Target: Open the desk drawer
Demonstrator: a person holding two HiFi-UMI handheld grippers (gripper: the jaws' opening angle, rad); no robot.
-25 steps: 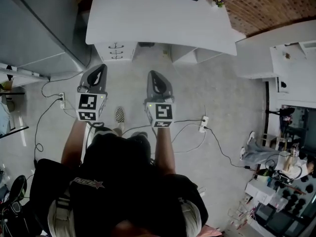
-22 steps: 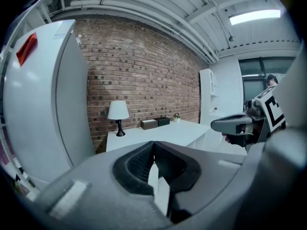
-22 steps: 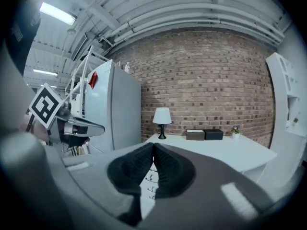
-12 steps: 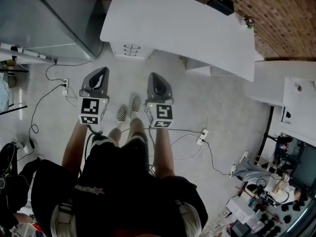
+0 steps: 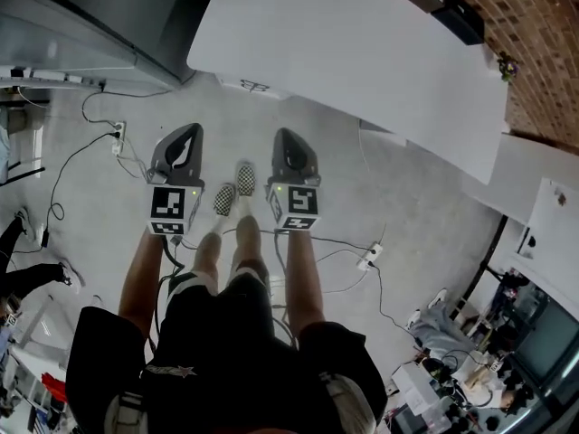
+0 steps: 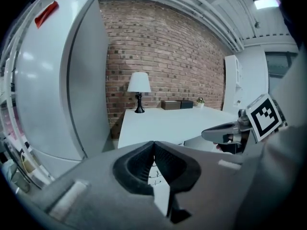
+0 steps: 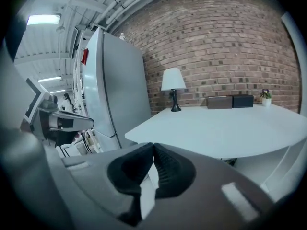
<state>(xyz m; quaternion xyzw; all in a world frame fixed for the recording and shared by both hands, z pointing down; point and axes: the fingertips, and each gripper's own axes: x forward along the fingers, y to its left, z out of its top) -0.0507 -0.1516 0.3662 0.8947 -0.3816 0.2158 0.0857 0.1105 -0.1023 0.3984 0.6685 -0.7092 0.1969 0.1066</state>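
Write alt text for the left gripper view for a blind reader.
The left tongs, shut and empty, point at a white desk against a brick wall. A lamp and two boxes stand at its far edge; a tall grey cabinet fills the left, and the right tongs show at right.

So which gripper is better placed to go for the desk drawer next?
Left, narrowly. The left gripper is shut and empty, with the drawer handles straight beyond its jaws. The right gripper, also shut and empty, faces mainly the desk top. Neither touches anything yet.
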